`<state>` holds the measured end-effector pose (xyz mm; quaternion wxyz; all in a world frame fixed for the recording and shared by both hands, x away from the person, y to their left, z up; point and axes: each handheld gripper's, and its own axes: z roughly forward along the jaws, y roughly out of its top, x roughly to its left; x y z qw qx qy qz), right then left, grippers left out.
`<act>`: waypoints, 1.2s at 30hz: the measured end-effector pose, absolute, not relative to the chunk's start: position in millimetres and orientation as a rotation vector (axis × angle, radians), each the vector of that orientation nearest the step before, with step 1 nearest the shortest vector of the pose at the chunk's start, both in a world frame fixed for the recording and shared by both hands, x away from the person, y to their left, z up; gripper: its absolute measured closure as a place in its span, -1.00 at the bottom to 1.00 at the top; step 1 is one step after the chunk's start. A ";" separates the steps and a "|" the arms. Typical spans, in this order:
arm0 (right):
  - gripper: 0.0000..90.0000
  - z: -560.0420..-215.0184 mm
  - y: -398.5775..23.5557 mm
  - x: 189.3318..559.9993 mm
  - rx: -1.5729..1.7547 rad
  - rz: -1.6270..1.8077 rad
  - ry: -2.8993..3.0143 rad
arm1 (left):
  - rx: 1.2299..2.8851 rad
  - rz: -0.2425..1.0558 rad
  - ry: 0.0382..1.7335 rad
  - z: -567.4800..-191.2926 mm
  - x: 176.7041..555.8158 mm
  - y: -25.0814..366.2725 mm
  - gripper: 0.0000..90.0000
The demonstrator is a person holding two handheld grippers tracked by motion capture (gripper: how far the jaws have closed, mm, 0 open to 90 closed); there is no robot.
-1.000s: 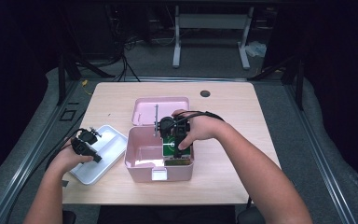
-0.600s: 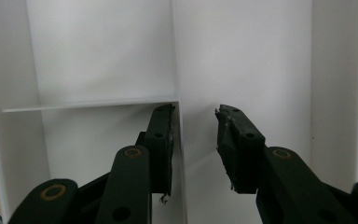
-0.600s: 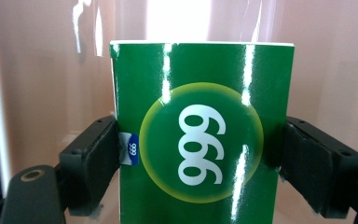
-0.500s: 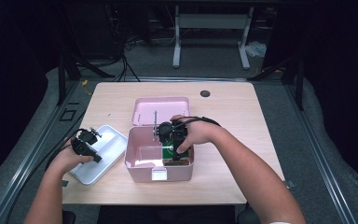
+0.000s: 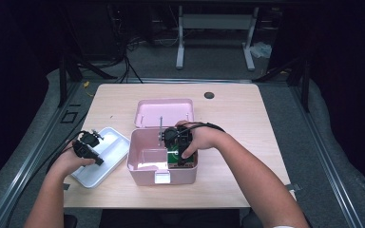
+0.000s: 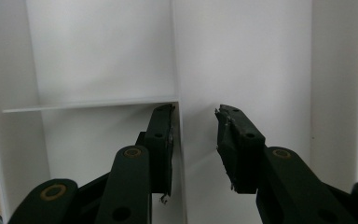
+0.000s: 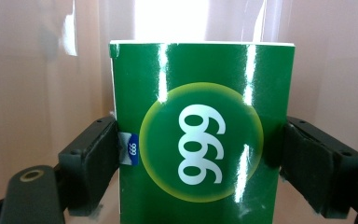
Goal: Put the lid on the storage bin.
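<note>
Inside the pink box (image 5: 145,164), a green box (image 7: 200,135) is going down.

On the worktop (image 5: 247,118) the pink box stands with its lid (image 5: 164,111) lying flat behind it; the right hand-held gripper (image 5: 178,147) reaches into the right part of it and grips the green box, with one pad on each side; this looks like the putting-in step; next I think the green box must sit on the bottom, then the jaws can let go and lift out; the left hand-held gripper (image 6: 193,140) is over the white tray (image 6: 242,51) beside the pink box; its jaws are apart and hold nothing.
</note>
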<state>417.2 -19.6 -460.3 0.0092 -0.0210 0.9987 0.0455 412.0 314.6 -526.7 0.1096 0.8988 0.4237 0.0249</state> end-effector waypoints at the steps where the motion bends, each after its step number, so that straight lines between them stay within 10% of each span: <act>1: -0.65 -461.3 -19.9 417.5 -0.067 0.134 3.114 | 2.642 0.074 1.246 -526.7 412.0 314.5 0.46; 36: -0.49 -390.4 -55.7 411.1 0.114 0.261 3.049 | 2.643 0.083 1.247 -527.0 411.4 313.5 0.46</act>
